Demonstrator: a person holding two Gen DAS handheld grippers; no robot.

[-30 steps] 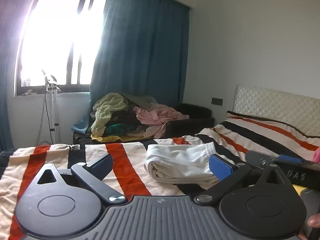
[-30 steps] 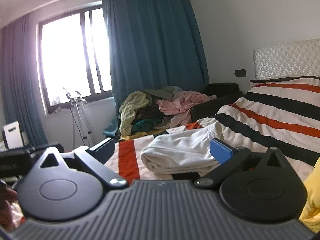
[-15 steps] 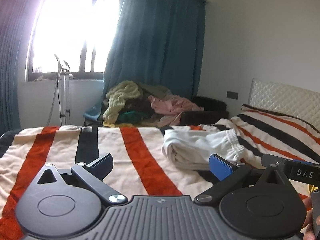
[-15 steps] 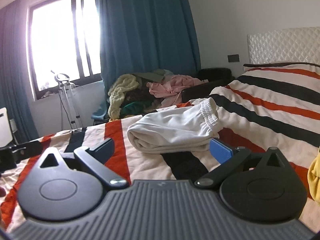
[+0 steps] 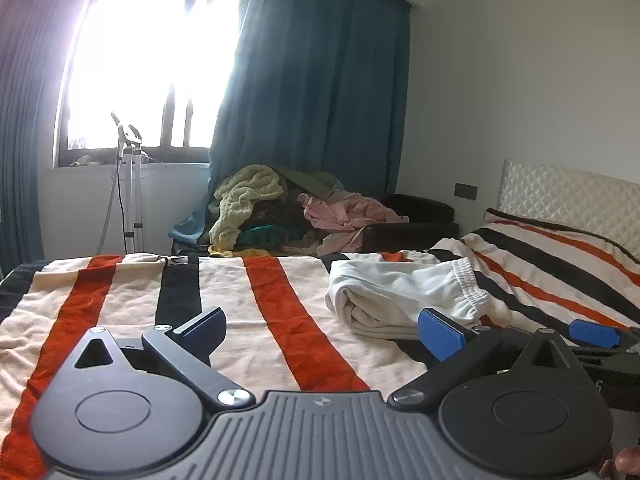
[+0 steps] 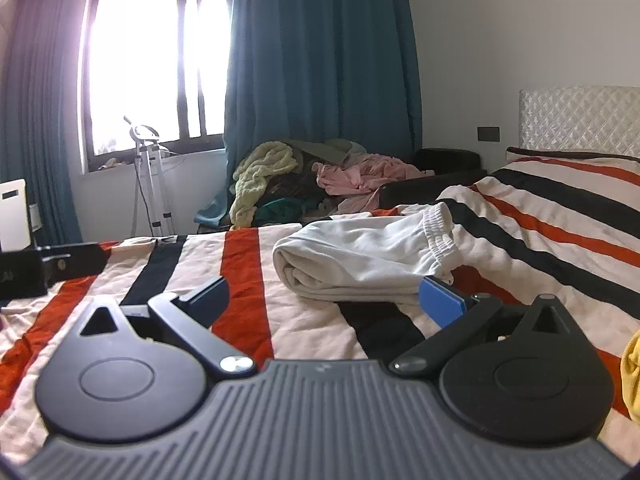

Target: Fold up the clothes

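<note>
Right wrist view: we kept both grippers' fingers wide and empty; the white pants [image 6: 368, 256] lay sideways just ahead, nearer our right gripper [image 6: 324, 300].

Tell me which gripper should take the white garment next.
Right, probably. Its open gripper faces the white garment almost head-on, the roll just beyond its right pad. The left gripper, also open, has the garment off to its right.
</note>
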